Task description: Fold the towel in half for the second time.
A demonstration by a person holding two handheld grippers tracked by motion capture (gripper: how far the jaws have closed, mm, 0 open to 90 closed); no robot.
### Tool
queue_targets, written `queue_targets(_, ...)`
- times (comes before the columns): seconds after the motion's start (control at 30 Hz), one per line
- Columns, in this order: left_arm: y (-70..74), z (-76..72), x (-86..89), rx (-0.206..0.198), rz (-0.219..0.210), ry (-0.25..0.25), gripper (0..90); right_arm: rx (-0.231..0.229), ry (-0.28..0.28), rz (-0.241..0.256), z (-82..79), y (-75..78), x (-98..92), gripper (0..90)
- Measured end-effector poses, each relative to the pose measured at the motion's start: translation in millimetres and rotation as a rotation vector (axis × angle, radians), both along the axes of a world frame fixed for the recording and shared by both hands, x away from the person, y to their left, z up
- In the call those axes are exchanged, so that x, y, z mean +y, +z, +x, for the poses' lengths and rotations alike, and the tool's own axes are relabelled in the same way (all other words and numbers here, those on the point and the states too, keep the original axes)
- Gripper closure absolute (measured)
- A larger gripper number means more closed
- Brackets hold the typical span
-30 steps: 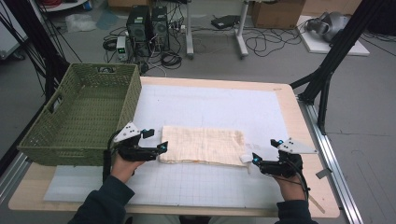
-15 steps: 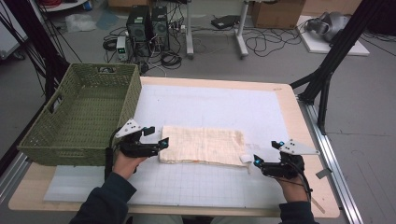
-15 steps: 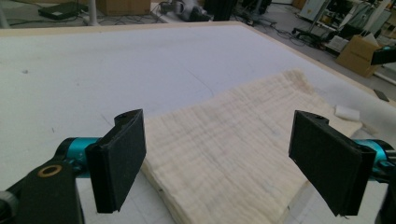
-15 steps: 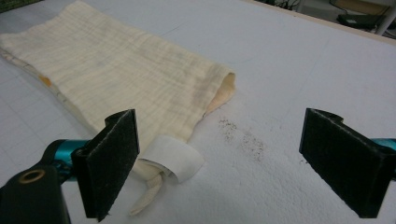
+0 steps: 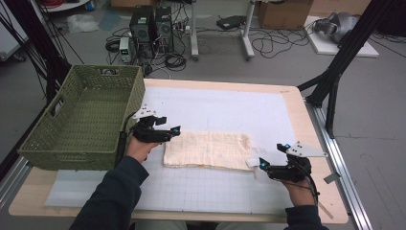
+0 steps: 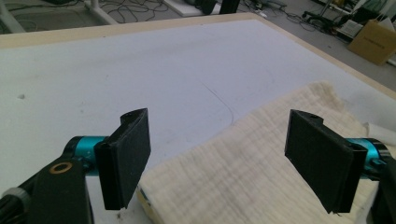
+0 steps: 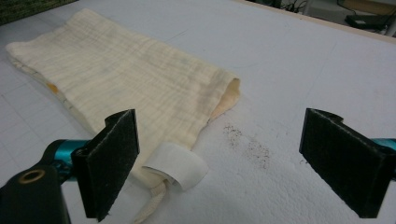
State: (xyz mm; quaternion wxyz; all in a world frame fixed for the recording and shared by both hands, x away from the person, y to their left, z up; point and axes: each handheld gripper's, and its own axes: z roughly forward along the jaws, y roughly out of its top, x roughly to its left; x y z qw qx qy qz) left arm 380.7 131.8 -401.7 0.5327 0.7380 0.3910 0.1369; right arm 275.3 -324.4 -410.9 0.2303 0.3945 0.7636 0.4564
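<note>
The folded cream cloth (image 5: 207,150) lies flat on the table (image 5: 268,108), between both grippers. The left gripper (image 6: 224,158) and right gripper (image 7: 229,161) have jaws spread, holding nothing. I judge the grasp comes next: each must close on its end.

Left gripper (image 5: 173,131), held in the left hand (image 5: 139,147) on a dark-sleeved forearm, points right, its fingers (image 6: 126,158) spread wide. Right gripper (image 5: 262,164), held in the right hand (image 5: 298,188) at the near right, points left, its fingers (image 7: 112,161) likewise wide apart.
</note>
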Motion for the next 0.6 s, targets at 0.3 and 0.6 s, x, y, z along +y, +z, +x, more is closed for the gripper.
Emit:
queue_targets(0.3,-10.4,14.7,-1.7,0.029,0.058,0.054,25.0,0.003,-0.005,-0.005,-0.1,-1.0,-1.9,11.3)
queue_targets(0.6,-26.6,28.7,1.1,0.082,0.109,0.091,31.9,0.016,-0.007,-0.008,1.7,-3.8,0.0,11.3)
